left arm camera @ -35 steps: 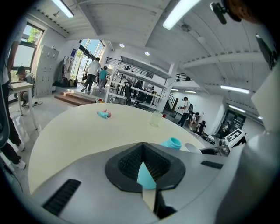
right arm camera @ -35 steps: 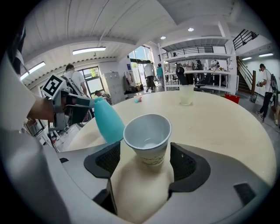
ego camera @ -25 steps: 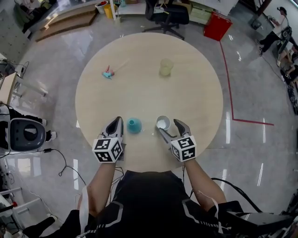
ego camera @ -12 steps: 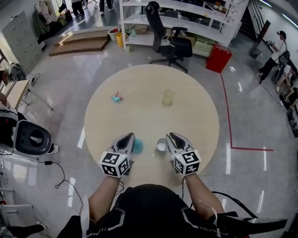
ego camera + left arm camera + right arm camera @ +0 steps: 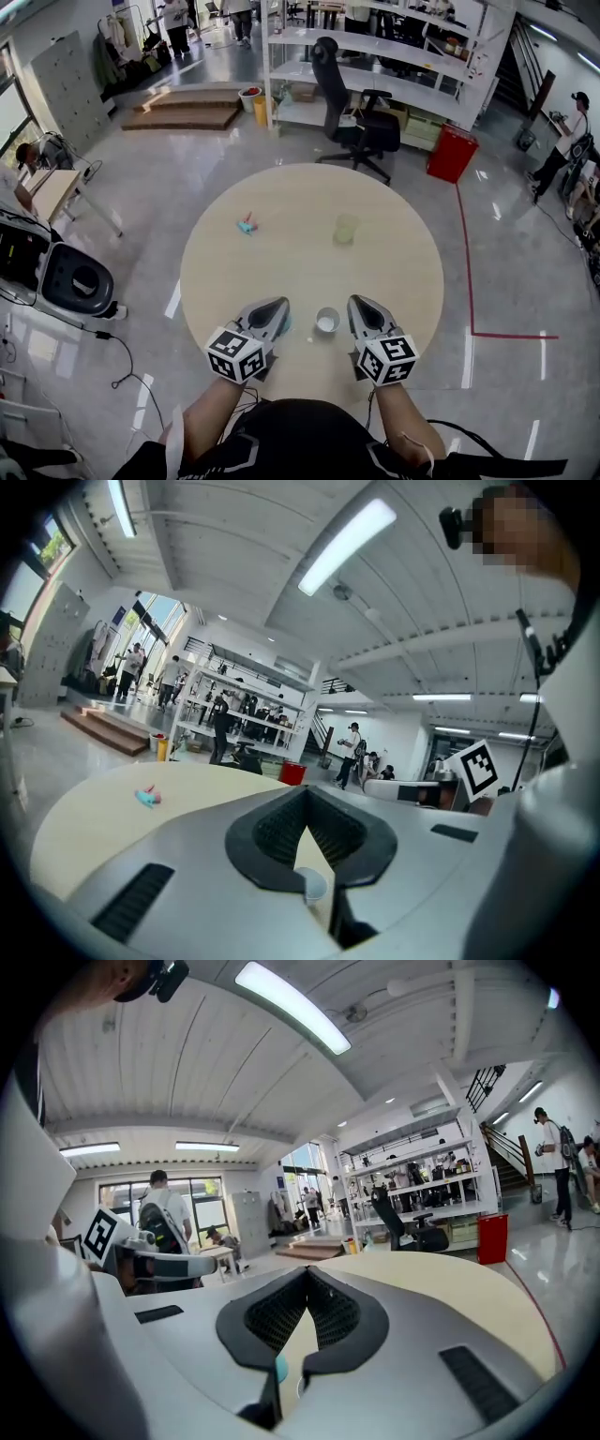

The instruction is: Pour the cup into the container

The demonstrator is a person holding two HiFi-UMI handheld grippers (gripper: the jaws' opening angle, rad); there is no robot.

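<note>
Between the left gripper (image 5: 274,309), jaws together and empty, and the right gripper (image 5: 362,305), jaws just closed on nothing, a small white cup (image 5: 327,322) stands on the round beige table (image 5: 281,253), the translucent yellowish container (image 5: 346,229) well beyond.

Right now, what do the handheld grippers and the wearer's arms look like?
The left gripper and right gripper are light grey tapering shells; their tongs carry black ribbed pads. Each bears a white cube with black square markers. The person wears a black top with thin white lines, forearms uncovered.
</note>
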